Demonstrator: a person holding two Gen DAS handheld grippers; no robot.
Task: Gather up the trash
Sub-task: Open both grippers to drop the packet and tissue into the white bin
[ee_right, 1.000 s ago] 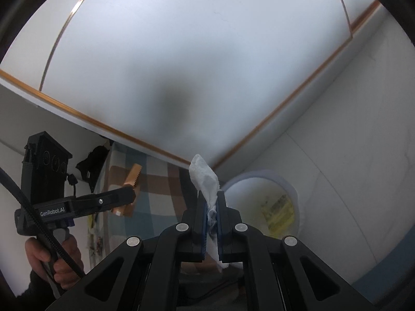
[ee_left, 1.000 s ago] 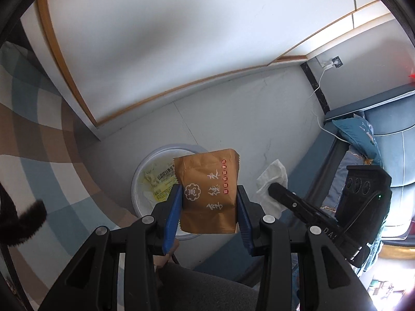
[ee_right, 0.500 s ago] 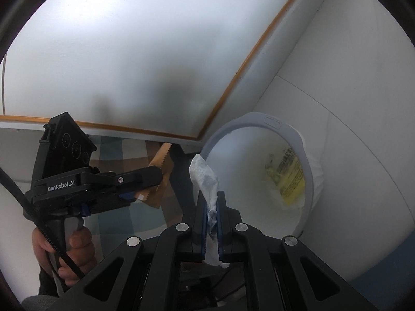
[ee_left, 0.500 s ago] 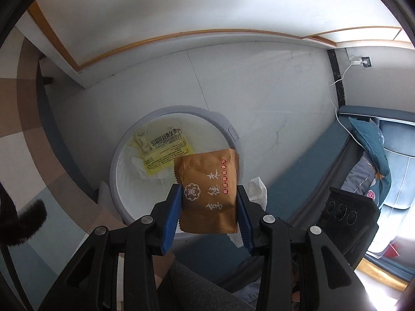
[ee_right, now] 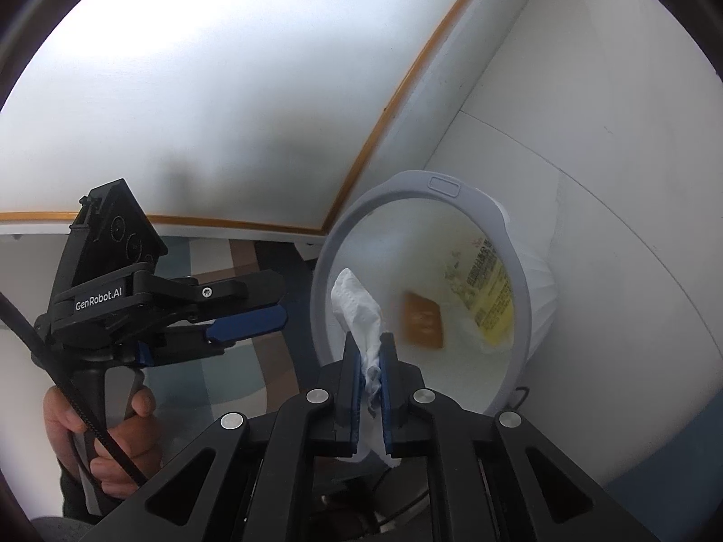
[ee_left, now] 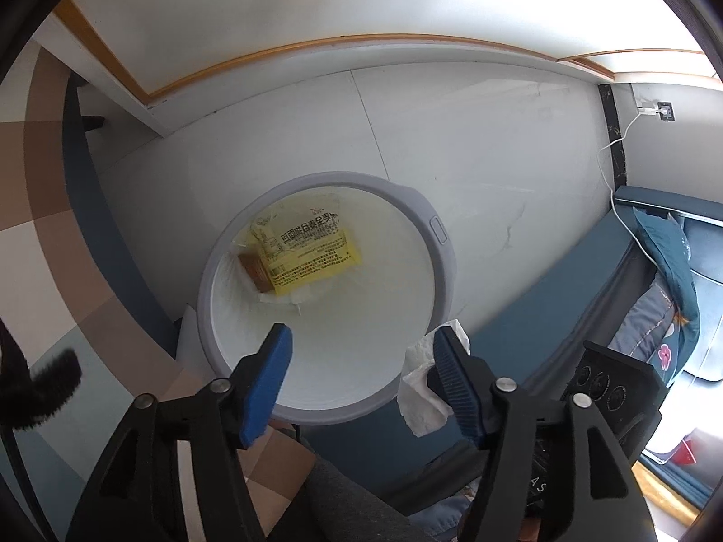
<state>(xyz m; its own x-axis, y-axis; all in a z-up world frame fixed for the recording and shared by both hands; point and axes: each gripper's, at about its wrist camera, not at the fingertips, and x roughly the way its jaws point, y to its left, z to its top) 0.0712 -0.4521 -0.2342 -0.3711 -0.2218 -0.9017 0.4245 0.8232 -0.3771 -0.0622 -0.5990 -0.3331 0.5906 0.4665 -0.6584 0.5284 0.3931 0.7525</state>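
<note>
Brown packet now in bin; blurred.

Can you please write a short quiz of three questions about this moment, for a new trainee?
1. True or false: the left gripper is open and holds nothing.
2. What does the right gripper hold? A) white tissue B) yellow packet C) nothing
3. Where is the brown packet now?

Key
1. True.
2. A.
3. Inside the trash bin, beside the yellow packet.

White bin on pale floor
</note>
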